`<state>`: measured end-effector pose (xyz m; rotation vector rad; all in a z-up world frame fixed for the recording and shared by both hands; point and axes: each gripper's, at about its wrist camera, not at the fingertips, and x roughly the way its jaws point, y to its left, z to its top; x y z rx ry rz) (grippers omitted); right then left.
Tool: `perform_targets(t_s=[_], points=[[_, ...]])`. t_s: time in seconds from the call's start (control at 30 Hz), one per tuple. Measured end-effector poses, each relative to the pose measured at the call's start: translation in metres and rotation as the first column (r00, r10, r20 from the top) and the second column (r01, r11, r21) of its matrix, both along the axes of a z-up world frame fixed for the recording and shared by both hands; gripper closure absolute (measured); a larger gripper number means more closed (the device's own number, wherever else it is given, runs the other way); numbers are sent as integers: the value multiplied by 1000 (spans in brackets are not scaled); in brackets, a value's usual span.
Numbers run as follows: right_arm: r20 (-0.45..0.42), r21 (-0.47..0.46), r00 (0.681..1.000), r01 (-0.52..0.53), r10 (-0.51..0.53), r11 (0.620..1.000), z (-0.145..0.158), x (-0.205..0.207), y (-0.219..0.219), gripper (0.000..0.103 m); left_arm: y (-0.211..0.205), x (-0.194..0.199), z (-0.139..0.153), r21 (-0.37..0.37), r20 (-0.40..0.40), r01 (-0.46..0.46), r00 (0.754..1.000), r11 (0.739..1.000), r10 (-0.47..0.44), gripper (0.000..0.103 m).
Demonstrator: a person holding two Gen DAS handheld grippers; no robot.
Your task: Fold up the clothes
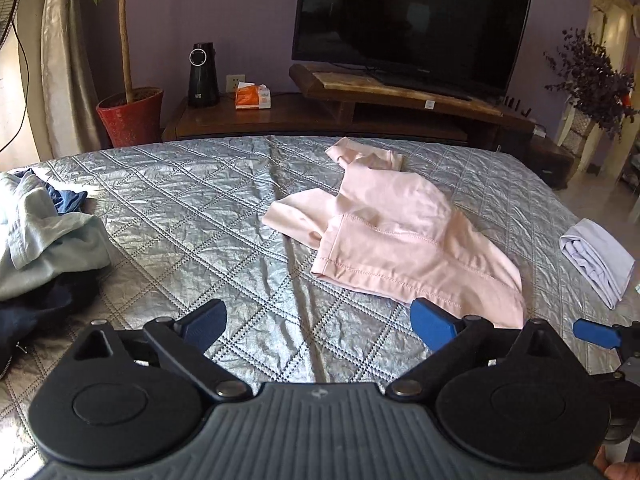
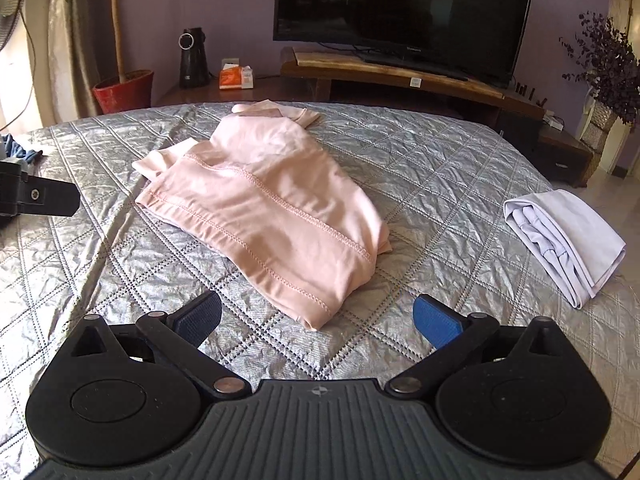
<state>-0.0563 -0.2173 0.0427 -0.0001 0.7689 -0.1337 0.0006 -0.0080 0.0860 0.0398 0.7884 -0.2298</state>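
Lying on the silver quilted bedspread (image 2: 420,168) are one pink garment (image 2: 264,200), partly folded with its stitched hems showing, one folded white garment (image 2: 568,240) and one loose heap of unfolded clothes (image 1: 44,240). From the right wrist view the pink piece sits at twelve o'clock just beyond the fingertips, the white one at two o'clock, well apart from it. From the left wrist view the heap is at nine o'clock. Two grippers hover above the bed: the left gripper (image 1: 320,322) and the right gripper (image 2: 318,316) both have their jaws spread wide, gripping nothing. One television (image 2: 404,12) stands behind.
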Motion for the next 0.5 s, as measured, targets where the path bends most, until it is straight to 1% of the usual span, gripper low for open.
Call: perform_targets(t_s=[0.03, 0.07, 0.1, 0.13, 0.23, 0.3, 0.4, 0.5], points=[[-17, 5, 1000, 26, -25, 1000, 3, -3, 1, 0, -3, -3, 3, 47, -6, -23, 1000, 999, 23, 5], [-26, 27, 999, 39, -39, 999, 7, -7, 2, 0, -5, -5, 5, 87, -3, -44, 999, 995, 45, 5], [-28, 30, 999, 44, -43, 999, 12, -12, 4, 0, -8, -10, 9, 137, 5, -59, 998, 989, 59, 5], [-31, 31, 998, 48, -47, 998, 17, -17, 6, 0, -10, -14, 11, 161, 11, -58, 998, 985, 57, 5], [-38, 35, 998, 60, -59, 998, 33, -33, 12, 0, -4, -32, 21, 152, 7, -32, 999, 988, 32, 5], [-46, 7, 997, 68, -68, 998, 44, -41, 13, 0, 2, -44, 25, 159, 2, -33, 999, 987, 34, 6], [-62, 18, 993, 99, -97, 995, 58, -53, 11, 0, 14, -58, 30, 165, -15, -62, 998, 984, 65, 7], [-56, 50, 993, 106, -103, 993, 67, -69, 12, 0, 25, -75, 35, 137, -30, -94, 995, 986, 98, 7]])
